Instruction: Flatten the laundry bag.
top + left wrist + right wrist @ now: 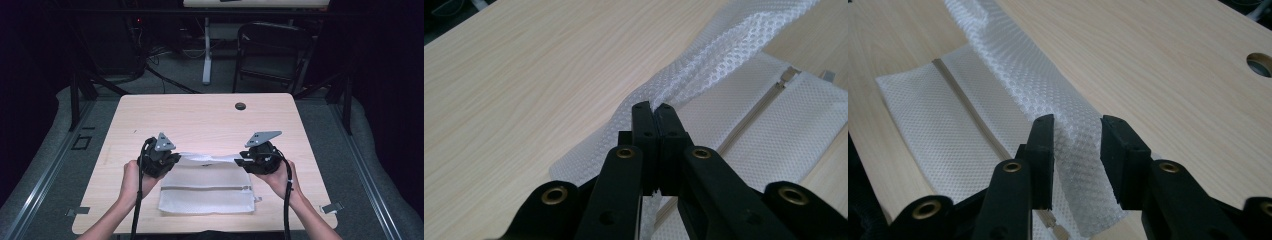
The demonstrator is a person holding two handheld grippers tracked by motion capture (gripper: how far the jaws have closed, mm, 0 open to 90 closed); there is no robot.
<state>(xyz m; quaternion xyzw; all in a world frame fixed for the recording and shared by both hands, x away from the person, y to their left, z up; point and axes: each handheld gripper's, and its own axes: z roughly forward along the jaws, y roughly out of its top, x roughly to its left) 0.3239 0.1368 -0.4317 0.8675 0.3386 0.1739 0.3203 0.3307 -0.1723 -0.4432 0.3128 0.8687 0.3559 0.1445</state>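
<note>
Left gripper (655, 107): jaws clamped tight on the far edge of the white mesh bag (207, 192), fabric pinched between the pads, lifted off the table (200, 115). Right gripper (1075, 125): jaws apart, mesh fold sits in the gap between them, pads not pressing it, so released. Bag's far edge runs as a raised ridge between the two grippers; the rest of the bag lies flat on the table toward the person, zipper (205, 188) running across it parallel to the near table edge. Left hand (134, 176) is at the bag's left far corner, right hand (280, 175) at its right far corner. Cable hole (240, 106) is well beyond the bag, near the table's far edge.
</note>
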